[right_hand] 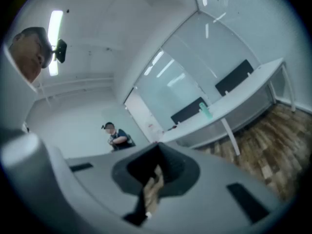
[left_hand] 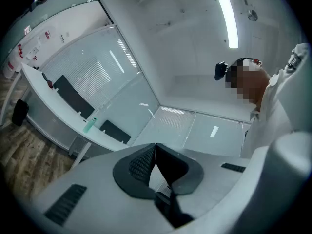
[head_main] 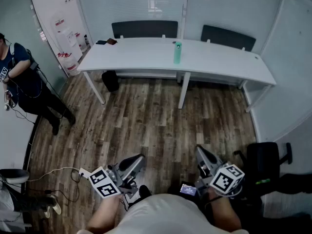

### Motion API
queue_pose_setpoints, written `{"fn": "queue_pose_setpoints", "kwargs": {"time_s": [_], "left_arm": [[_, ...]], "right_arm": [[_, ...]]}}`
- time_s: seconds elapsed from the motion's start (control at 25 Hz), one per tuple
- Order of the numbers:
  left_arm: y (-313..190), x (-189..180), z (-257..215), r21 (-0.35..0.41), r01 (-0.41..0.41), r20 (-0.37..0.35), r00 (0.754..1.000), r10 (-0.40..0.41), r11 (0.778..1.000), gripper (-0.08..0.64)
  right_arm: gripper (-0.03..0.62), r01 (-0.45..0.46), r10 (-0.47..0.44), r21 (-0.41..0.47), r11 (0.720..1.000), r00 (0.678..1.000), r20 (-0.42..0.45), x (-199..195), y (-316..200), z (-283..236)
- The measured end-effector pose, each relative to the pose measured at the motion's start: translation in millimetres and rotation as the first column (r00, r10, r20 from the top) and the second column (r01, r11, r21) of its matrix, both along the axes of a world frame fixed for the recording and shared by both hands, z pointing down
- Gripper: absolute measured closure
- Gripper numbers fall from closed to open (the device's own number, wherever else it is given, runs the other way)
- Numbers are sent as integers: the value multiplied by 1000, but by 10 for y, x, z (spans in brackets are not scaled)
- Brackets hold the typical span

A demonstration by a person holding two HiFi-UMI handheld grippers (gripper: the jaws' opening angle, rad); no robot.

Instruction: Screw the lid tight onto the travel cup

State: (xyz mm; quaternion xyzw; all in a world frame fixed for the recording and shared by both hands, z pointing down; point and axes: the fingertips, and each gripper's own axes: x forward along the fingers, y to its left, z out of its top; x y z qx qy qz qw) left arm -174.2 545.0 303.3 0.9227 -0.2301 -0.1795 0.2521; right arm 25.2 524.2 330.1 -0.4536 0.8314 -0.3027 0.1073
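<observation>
A pale green travel cup (head_main: 178, 52) stands upright on the long white table (head_main: 146, 57) across the room; whether its lid is on I cannot tell at this distance. It shows small in the left gripper view (left_hand: 89, 125) and in the right gripper view (right_hand: 205, 111). My left gripper (head_main: 139, 159) and right gripper (head_main: 201, 153) are held low near my body, far from the table. Both are shut with nothing between their jaws. In the left gripper view the gripper (left_hand: 155, 147) points slightly upward at the glass wall; the right gripper (right_hand: 157, 147) points toward the table.
Two dark chairs (head_main: 144, 29) stand behind the table against a glass partition. A person (head_main: 24, 84) stands at the left by the wall. A black office chair (head_main: 265, 165) is at my right. A white cable (head_main: 48, 172) lies on the wooden floor at my left.
</observation>
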Motion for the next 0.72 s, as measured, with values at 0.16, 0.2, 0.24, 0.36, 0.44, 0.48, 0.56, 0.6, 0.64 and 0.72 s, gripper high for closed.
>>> {"fn": "queue_pose_setpoints", "kwargs": {"time_s": [0.16, 0.2, 0.24, 0.36, 0.44, 0.48, 0.56, 0.6, 0.64, 0.72], "left_arm": [[15, 14, 22, -1, 9, -2, 1000, -9, 1000, 534], [12, 24, 29, -2, 10, -3, 1000, -10, 1000, 534], [8, 35, 33, -3, 9, -4, 1000, -9, 1000, 534], [-6, 49, 23, -4, 8, 0, 1000, -8, 1000, 534], [-15, 47, 17, -3, 14, 6, 1000, -14, 1000, 532], [-20, 45, 22, -3, 21, 9, 1000, -21, 1000, 532], [-41, 40, 36, -5, 31, 15, 999, -31, 1000, 531], [-56, 36, 41, -6, 33, 17, 999, -33, 999, 531], [-72, 30, 44, -8, 35, 17, 999, -34, 999, 531], [-84, 18, 49, -13, 37, 17, 999, -37, 999, 529]], "right_arm": [[572, 9, -9, 4, 1000, 1000, -4, 25, -7, 11], [572, 9, -9, 5, 1000, 1000, -5, 36, -11, 10], [572, 7, -7, 5, 1000, 1000, -6, 47, -14, 7], [572, -3, 3, 5, 1000, 1000, -8, 73, -10, -4], [572, -5, 5, 4, 1000, 1000, -12, 85, -8, -10], [572, -5, 5, 4, 1000, 1000, -14, 93, -6, -10], [572, -7, 7, 7, 1000, 1000, -15, 101, -18, -14], [572, -7, 8, 8, 1000, 1000, -14, 98, -30, -18], [572, -8, 8, 8, 1000, 1000, -14, 91, -44, -22], [572, -10, 10, 4, 1000, 1000, -15, 75, -53, -23]]}}
